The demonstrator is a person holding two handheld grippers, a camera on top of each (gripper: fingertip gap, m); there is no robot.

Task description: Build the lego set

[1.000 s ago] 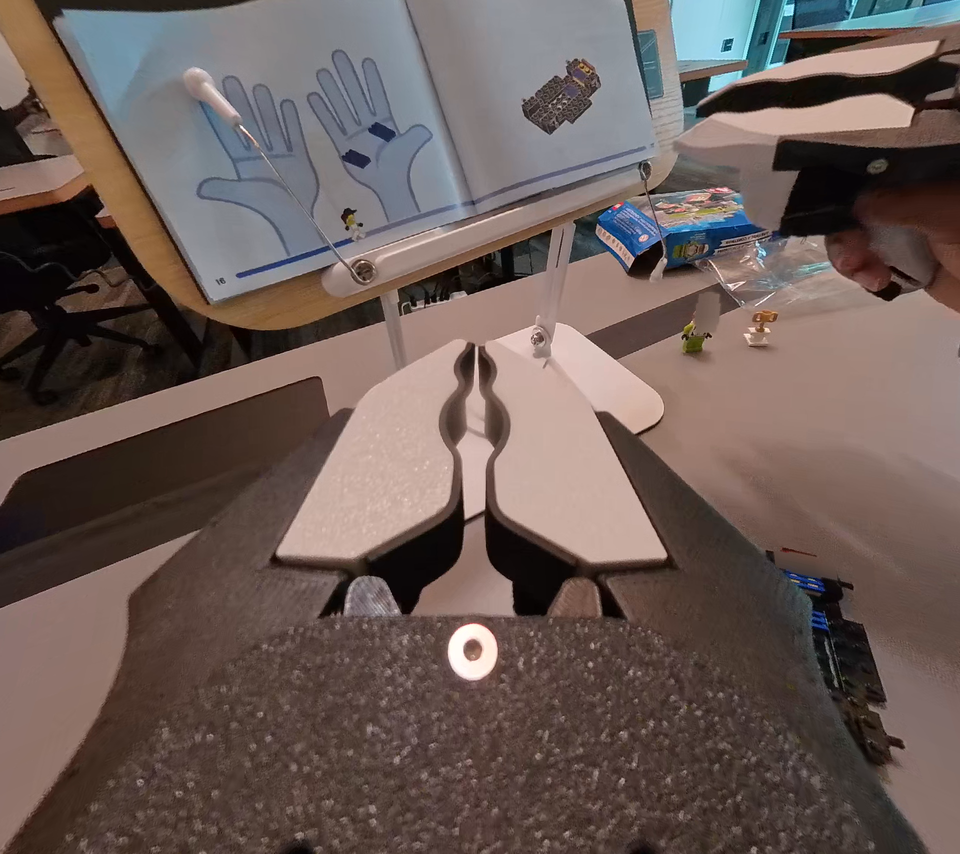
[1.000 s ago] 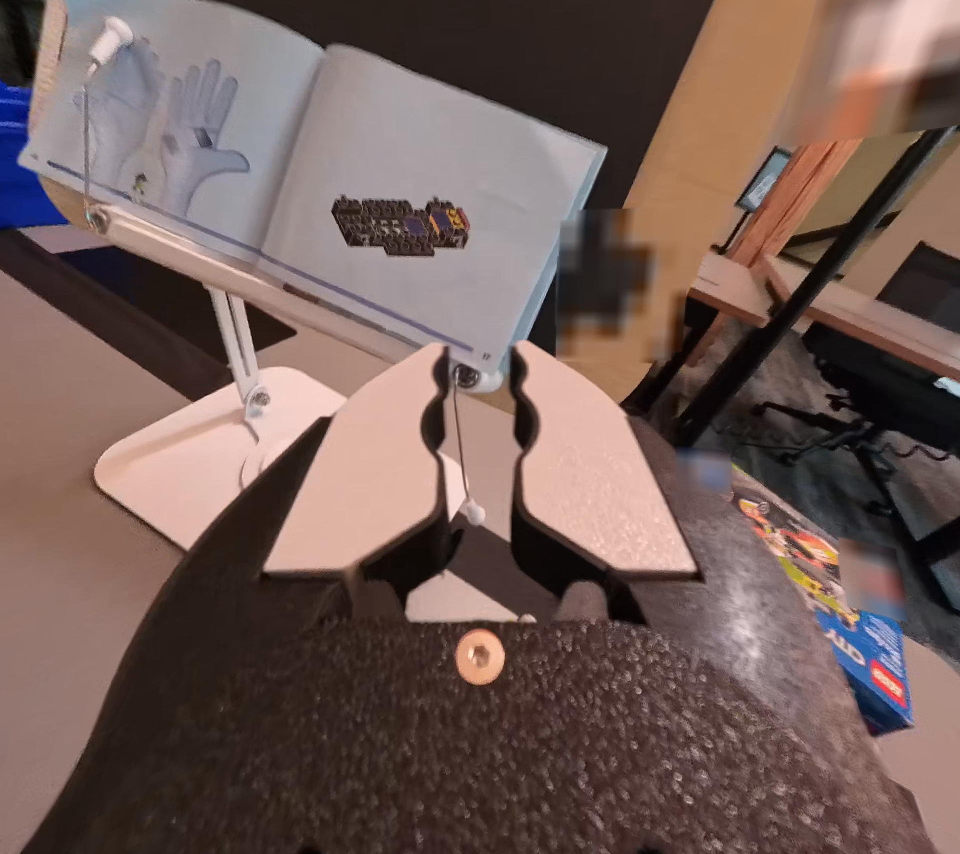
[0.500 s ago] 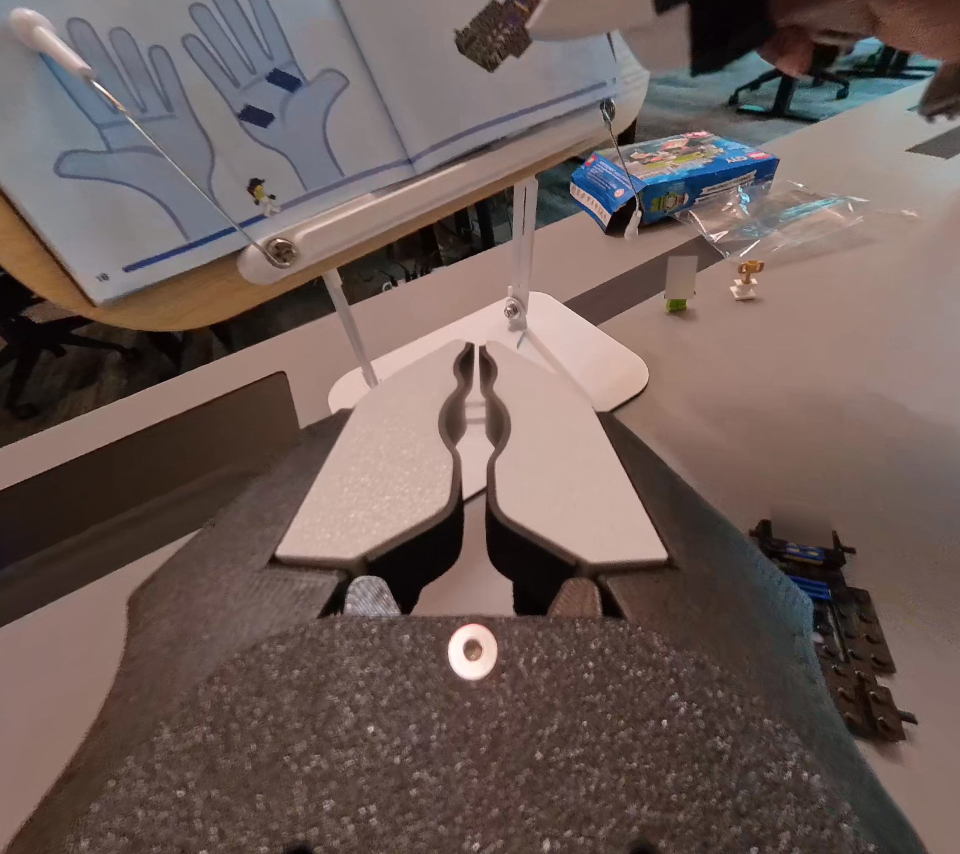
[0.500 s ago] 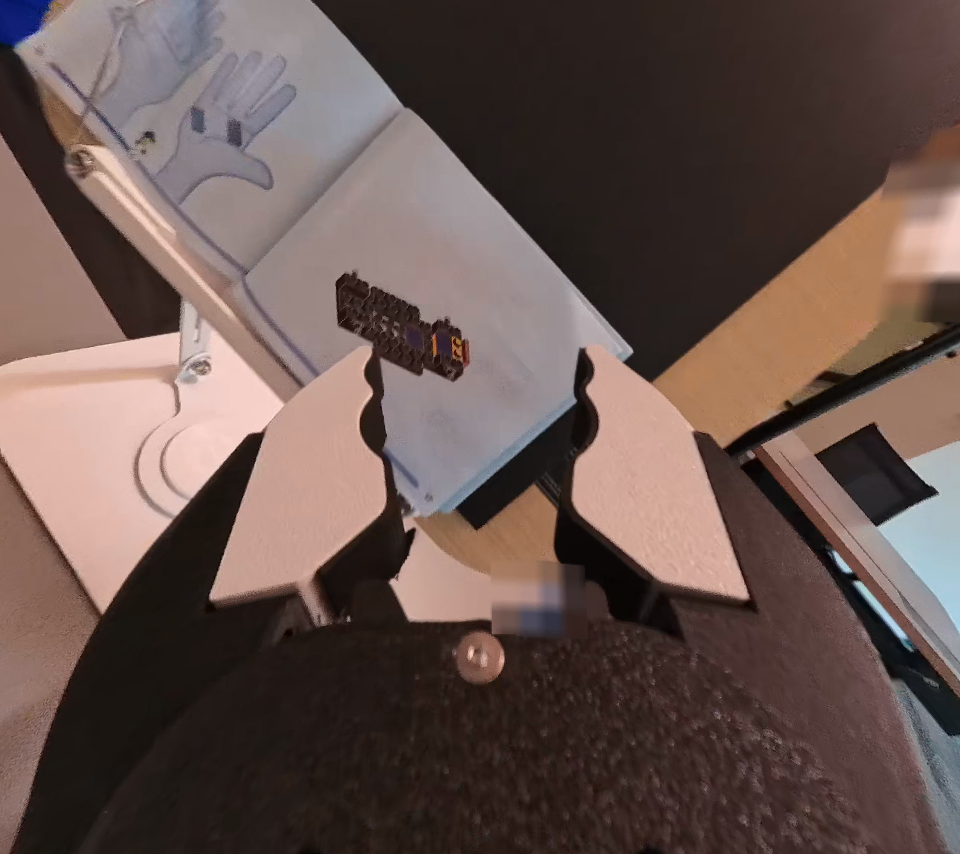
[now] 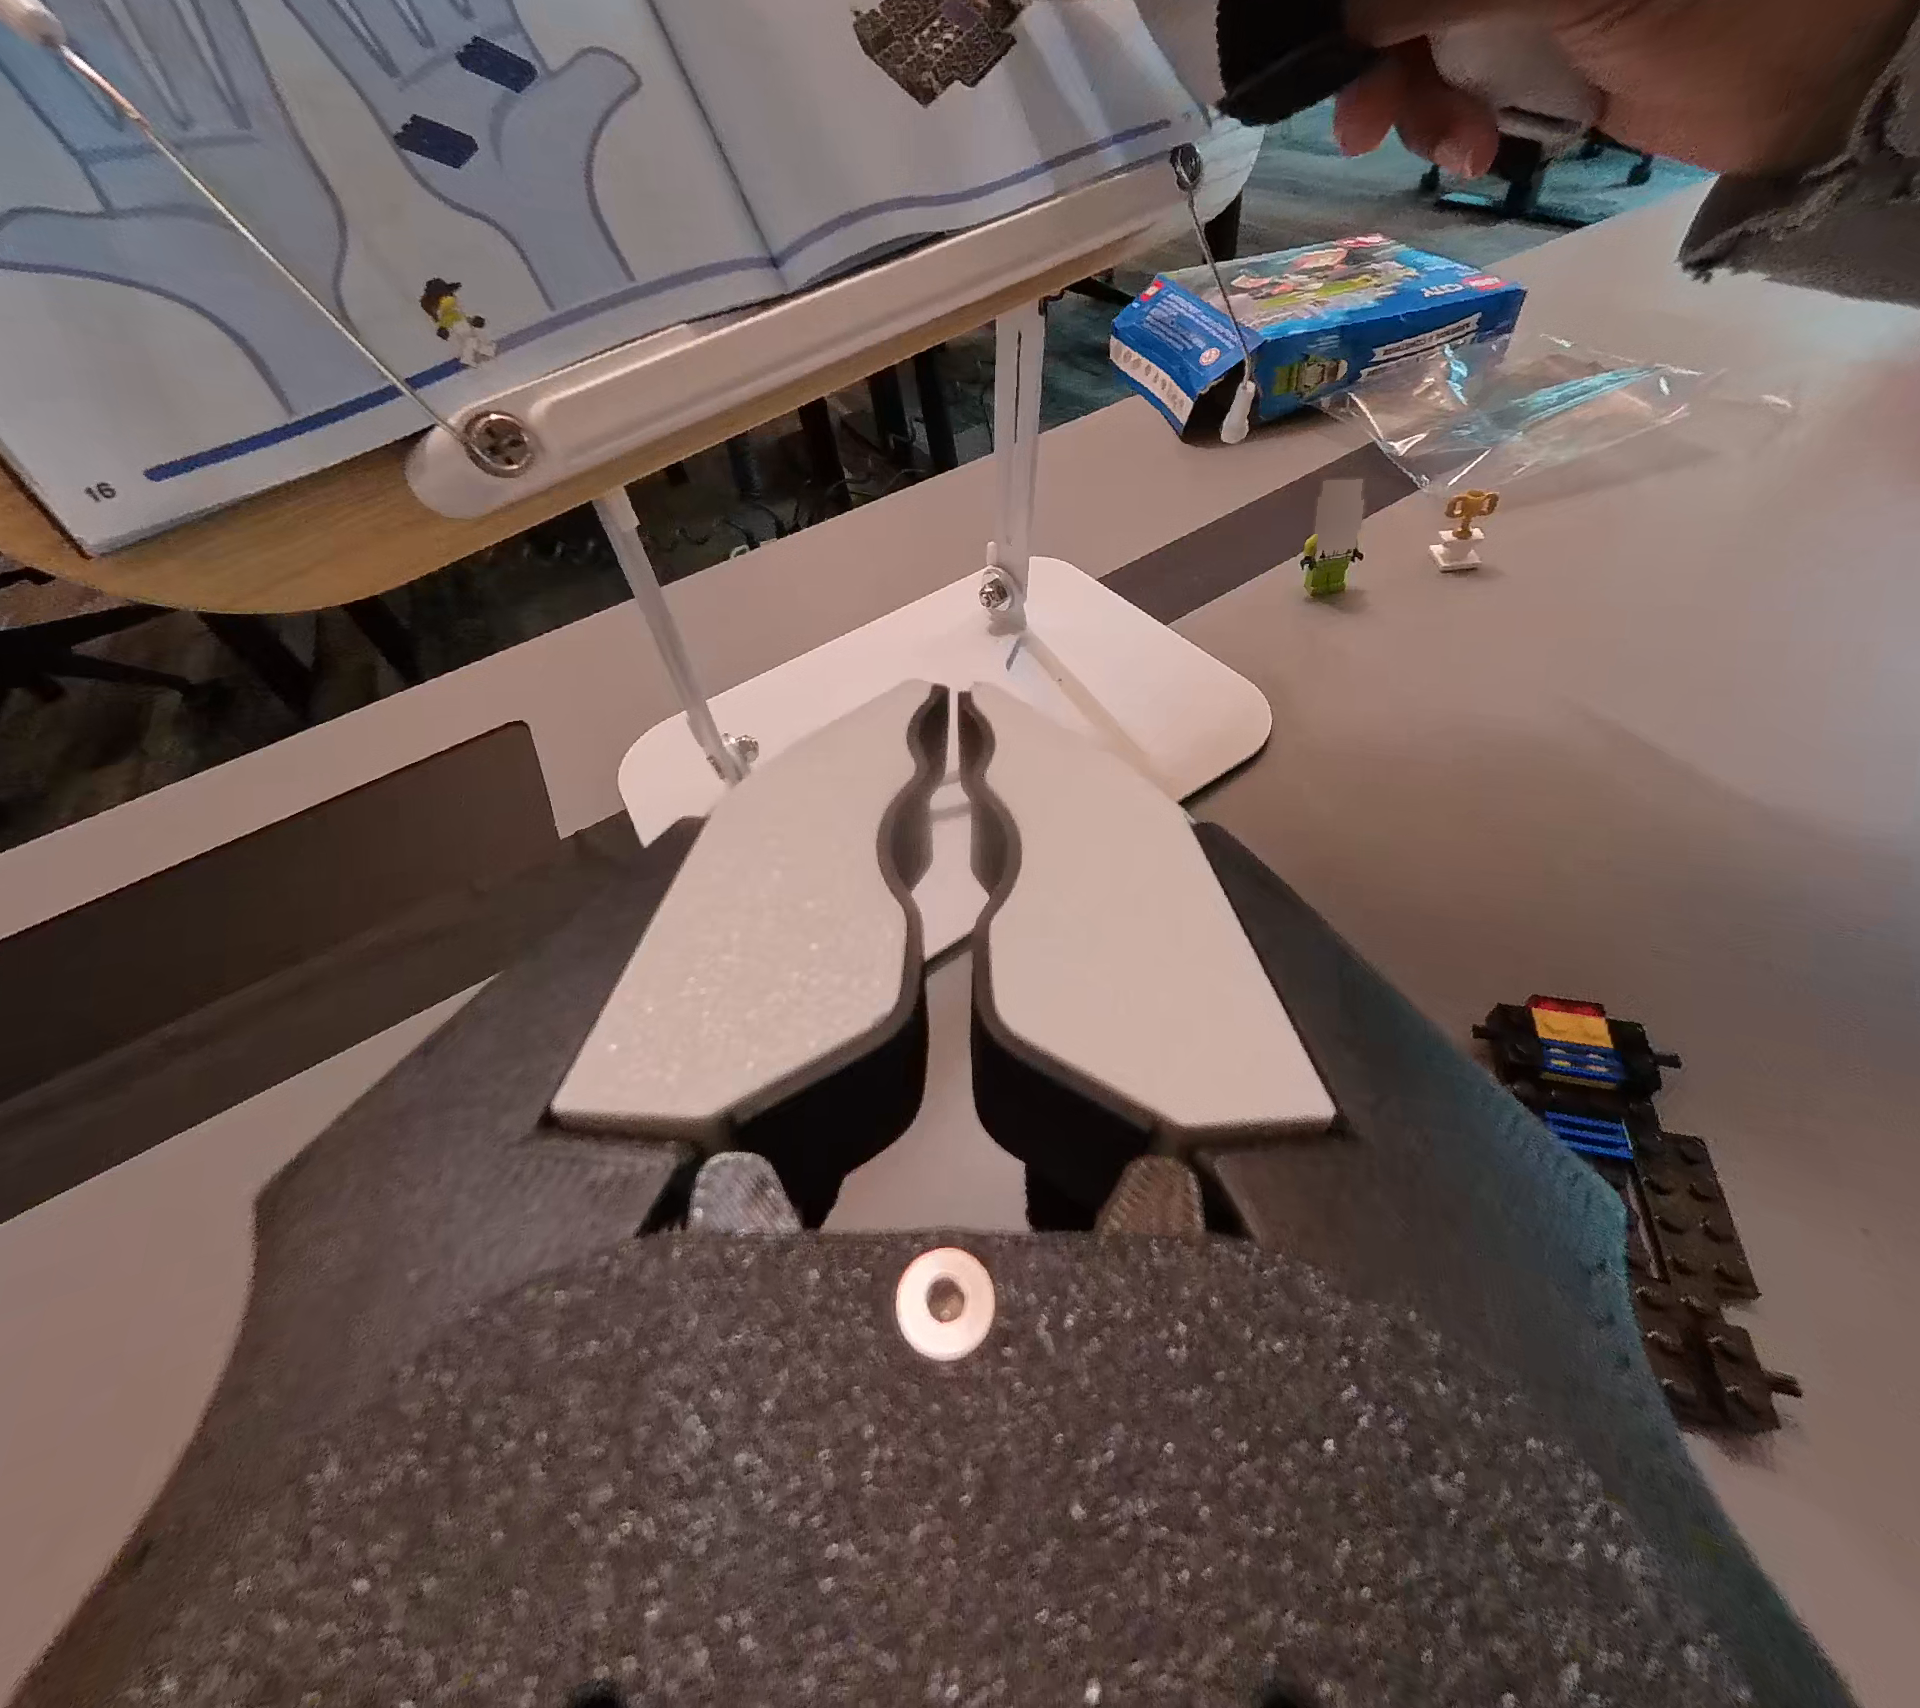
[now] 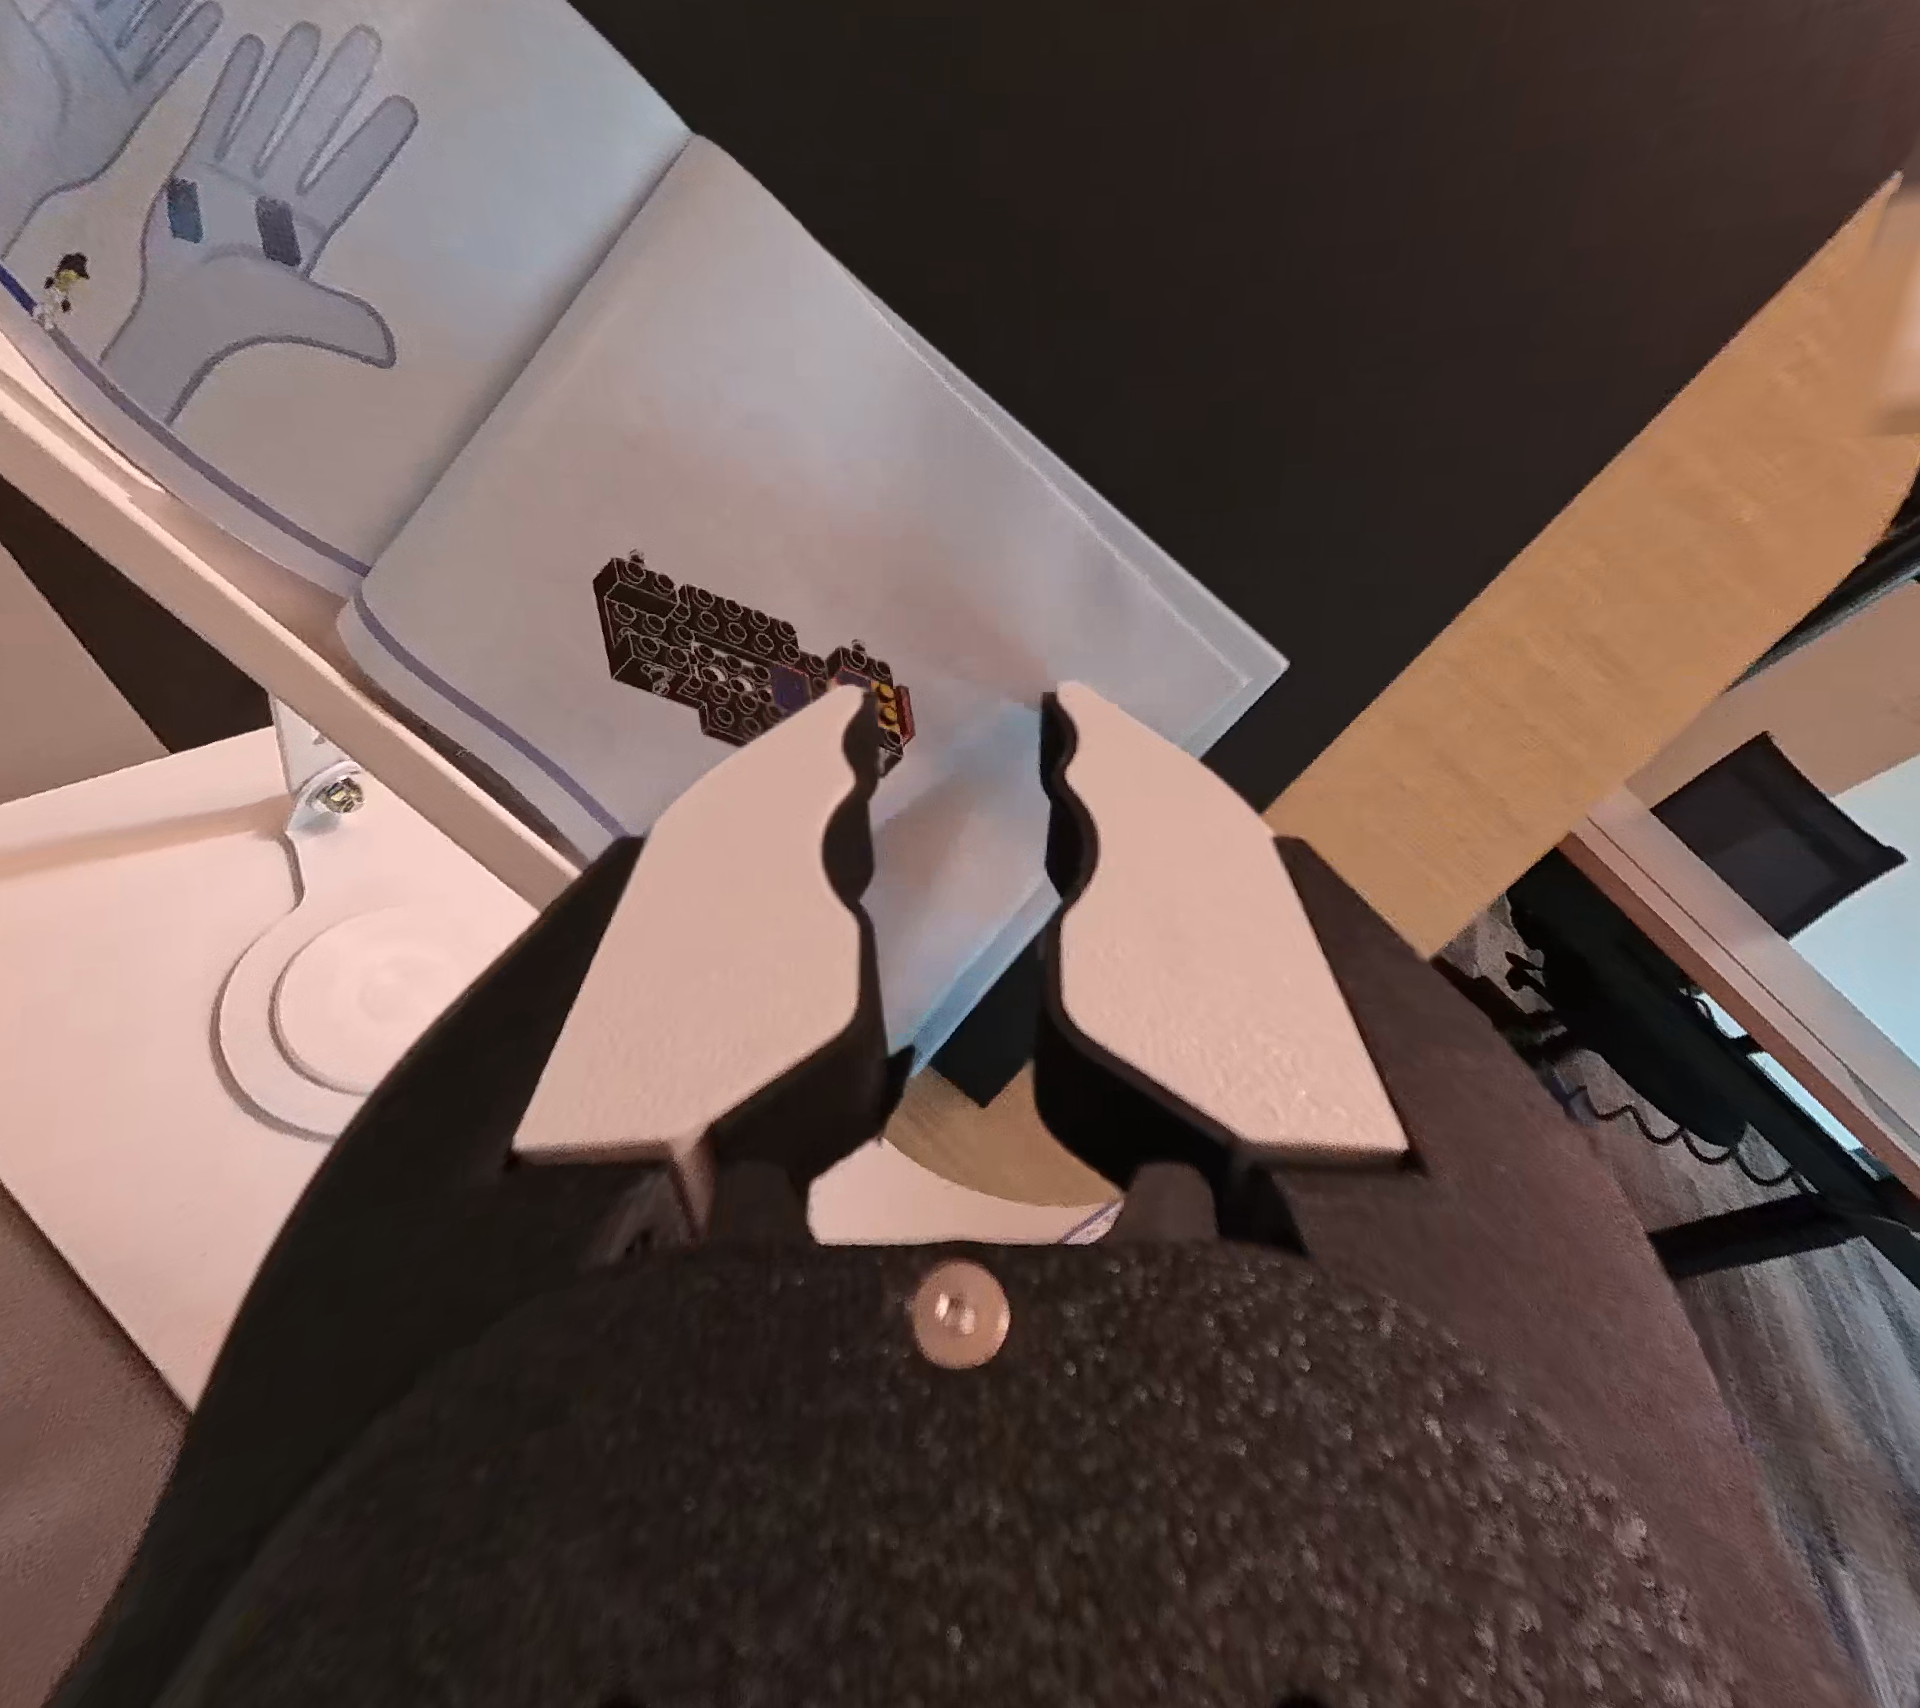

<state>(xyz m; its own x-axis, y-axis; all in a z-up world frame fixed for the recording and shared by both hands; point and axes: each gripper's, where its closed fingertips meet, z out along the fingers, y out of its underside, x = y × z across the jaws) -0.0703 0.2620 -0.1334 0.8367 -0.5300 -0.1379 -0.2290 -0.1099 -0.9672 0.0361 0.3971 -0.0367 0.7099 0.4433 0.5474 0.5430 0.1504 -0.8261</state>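
Right tongs (image 6: 951, 702) held spread at the pale-blue paper instruction booklet's (image 6: 790, 453) right page — page edge best pinched lightly; left tongs (image 5: 954, 702) pressed together, empty.

The open instruction booklet (image 5: 436, 131) on its stand bears a small printed page number at its lower left corner, at the left edge of the frame. The blue box (image 5: 1320, 339) lying on the surface at upper right carries printed lettering and a logo.
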